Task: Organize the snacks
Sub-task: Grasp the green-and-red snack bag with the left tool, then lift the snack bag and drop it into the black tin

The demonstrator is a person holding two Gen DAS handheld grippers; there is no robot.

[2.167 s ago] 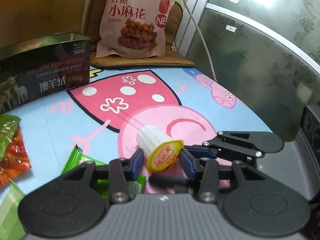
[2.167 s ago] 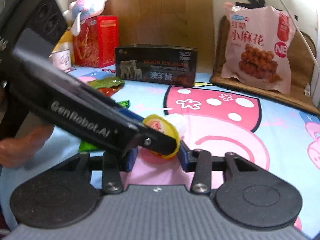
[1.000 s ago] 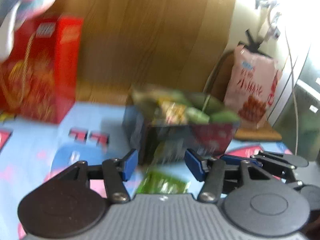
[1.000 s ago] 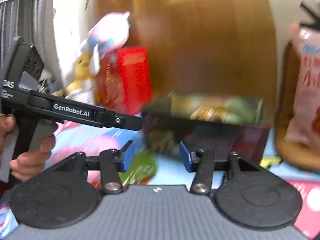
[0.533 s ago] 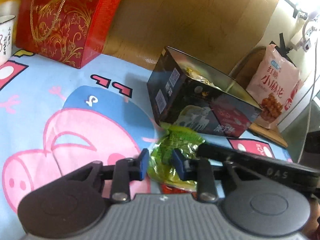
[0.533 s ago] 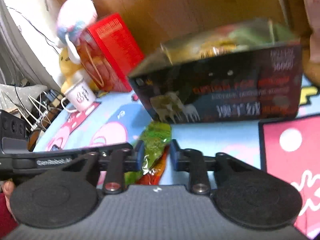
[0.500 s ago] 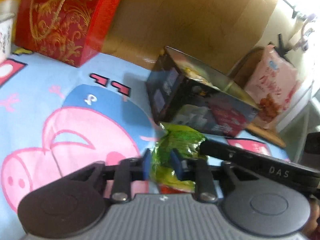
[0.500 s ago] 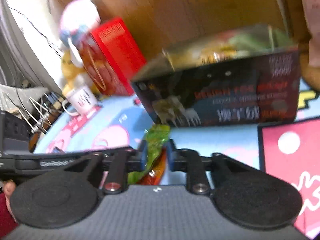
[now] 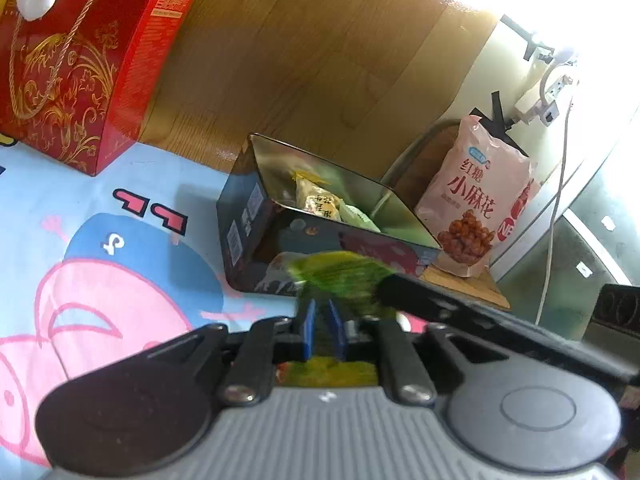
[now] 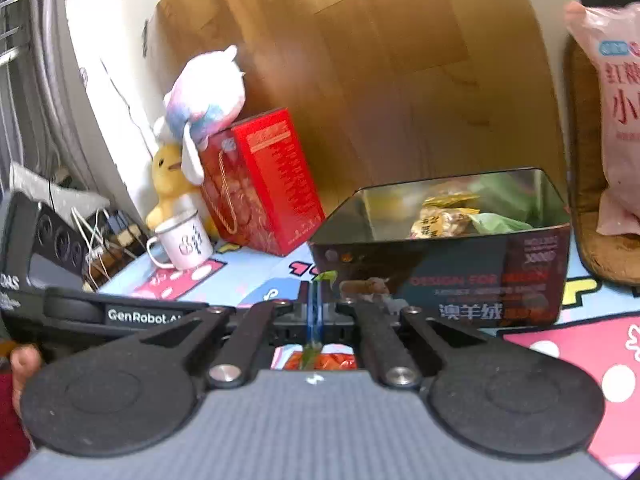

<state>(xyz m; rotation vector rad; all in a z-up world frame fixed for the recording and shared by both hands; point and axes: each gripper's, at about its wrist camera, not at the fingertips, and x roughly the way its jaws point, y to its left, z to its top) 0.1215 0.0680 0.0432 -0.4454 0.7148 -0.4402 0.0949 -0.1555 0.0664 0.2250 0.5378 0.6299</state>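
Observation:
My left gripper (image 9: 321, 326) is shut on a green snack packet (image 9: 340, 272) and holds it raised just in front of the dark open tin box (image 9: 256, 220). The tin holds several wrapped snacks (image 9: 320, 204). My right gripper (image 10: 315, 307) is shut on the thin edge of the same green packet (image 10: 326, 277), in front of the tin (image 10: 460, 280). A red-orange packet (image 10: 320, 360) lies below the right gripper on the cartoon tablecloth. The right gripper's arm crosses the left wrist view (image 9: 460, 308).
A red gift box (image 9: 84, 60) stands at the back left with a plush toy (image 10: 208, 96) on it. A white mug (image 10: 184, 240) is beside it. A pink snack bag (image 9: 476, 204) leans at the back right on a brown cushion (image 10: 600, 248).
Both grippers have closed tight on the green packet and lifted it off the cloth toward the tin. The views now look down into the tin.

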